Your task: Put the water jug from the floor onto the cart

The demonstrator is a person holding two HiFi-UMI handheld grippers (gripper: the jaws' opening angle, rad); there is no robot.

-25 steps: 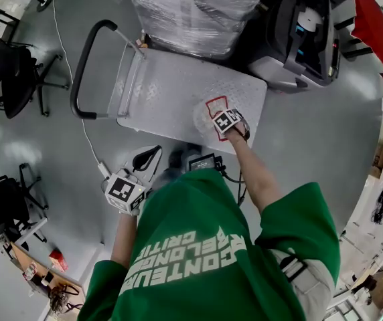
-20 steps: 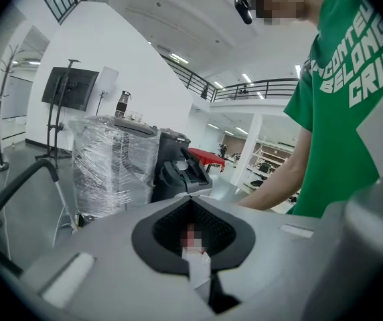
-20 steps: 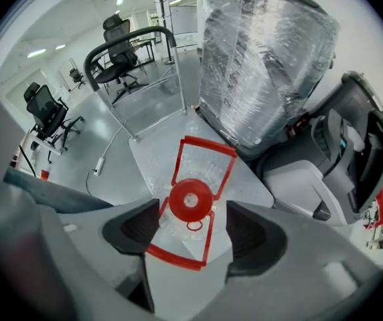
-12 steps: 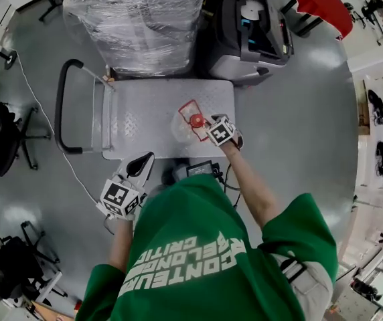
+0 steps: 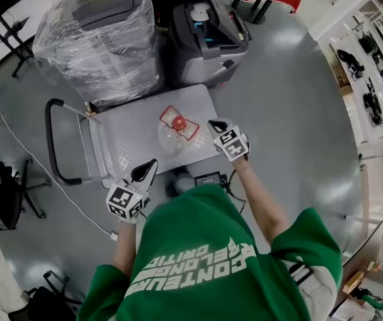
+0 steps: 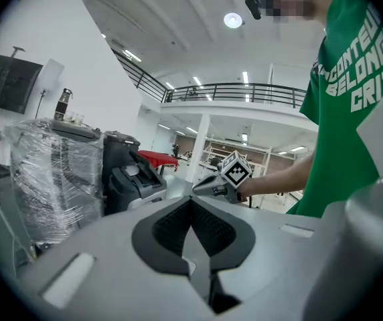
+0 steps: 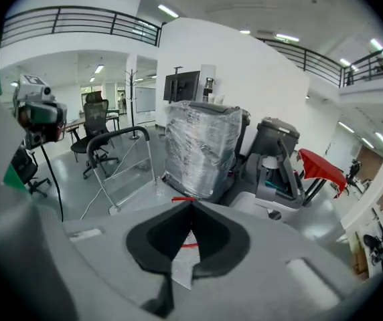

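Now clear jug (image 5: 175, 131) tops diamond-plate cart (image 5: 128, 139); left tool (image 5: 151, 164) pinched, right tool (image 5: 213, 123) just closed, empty.

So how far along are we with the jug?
Looks essentially done: the water jug stands upright on the cart. Nothing is in hand: the right gripper is clear of the jug, its fingers just closed on nothing, and the left gripper is shut and empty. Nothing left that I can see.

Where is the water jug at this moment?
The water jug stands on the cart, middle of the head view, just left of the right gripper.
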